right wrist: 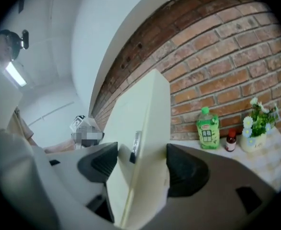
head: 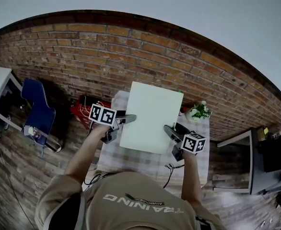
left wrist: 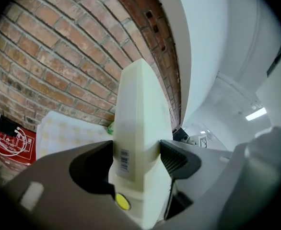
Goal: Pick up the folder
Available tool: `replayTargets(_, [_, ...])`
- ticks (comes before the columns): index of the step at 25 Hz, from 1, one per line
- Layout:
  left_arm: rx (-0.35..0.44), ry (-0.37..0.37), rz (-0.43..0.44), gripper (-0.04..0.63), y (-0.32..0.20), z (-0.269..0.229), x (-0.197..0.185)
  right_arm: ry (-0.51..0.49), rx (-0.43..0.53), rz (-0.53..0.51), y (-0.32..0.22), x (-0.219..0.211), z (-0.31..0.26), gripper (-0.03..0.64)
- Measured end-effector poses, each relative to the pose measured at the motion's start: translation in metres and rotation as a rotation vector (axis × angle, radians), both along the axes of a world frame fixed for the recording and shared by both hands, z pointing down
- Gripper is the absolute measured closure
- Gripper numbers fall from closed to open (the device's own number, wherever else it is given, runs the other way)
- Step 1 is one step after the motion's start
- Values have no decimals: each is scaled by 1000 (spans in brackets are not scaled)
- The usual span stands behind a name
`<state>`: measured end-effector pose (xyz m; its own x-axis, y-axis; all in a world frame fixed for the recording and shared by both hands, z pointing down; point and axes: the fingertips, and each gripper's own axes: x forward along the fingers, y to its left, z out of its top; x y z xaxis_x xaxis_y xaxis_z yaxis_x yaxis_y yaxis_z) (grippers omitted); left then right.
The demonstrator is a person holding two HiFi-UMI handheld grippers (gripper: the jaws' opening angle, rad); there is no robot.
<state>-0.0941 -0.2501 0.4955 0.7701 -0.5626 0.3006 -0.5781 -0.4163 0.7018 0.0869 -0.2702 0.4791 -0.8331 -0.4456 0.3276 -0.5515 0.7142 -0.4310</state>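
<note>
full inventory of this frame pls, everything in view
folder: 1, cream, above the table, clamped by both tongs
table: 1, checked cloth, against the brick wall
green bottle: 1, green, on the table by the wall
small bottle: 1, brown with red cap, beside the green bottle
flower pot: 1, white flowers, table's right end
red box: 1, red, white cable on it, left of the table
chair: 1, blue, far left
left tongs: shut on the folder
right tongs: shut on the folder
</note>
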Motion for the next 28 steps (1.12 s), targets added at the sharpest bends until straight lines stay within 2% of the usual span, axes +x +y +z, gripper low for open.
replayTargets(3, [52,-21,-4,299,0,-20,1,16,57,2,2,1,-19,325])
replayTargets(8, [133,-8,-14,299,-1,-58,-2,23,156,4,2,-2,-61,325])
replayTargets(13, [251,-1,-28,299,2,-114,-11,5,283,-12,5,-11,-118,325])
replayTargets(19, [415,-77,-69,299,4,-179,-27,-27,398,-24,5,-23,-171,325])
replayTargets(28, [541,-74,-66,298,9,-238,-39,-60,521,-6,13,-35,-229,325])
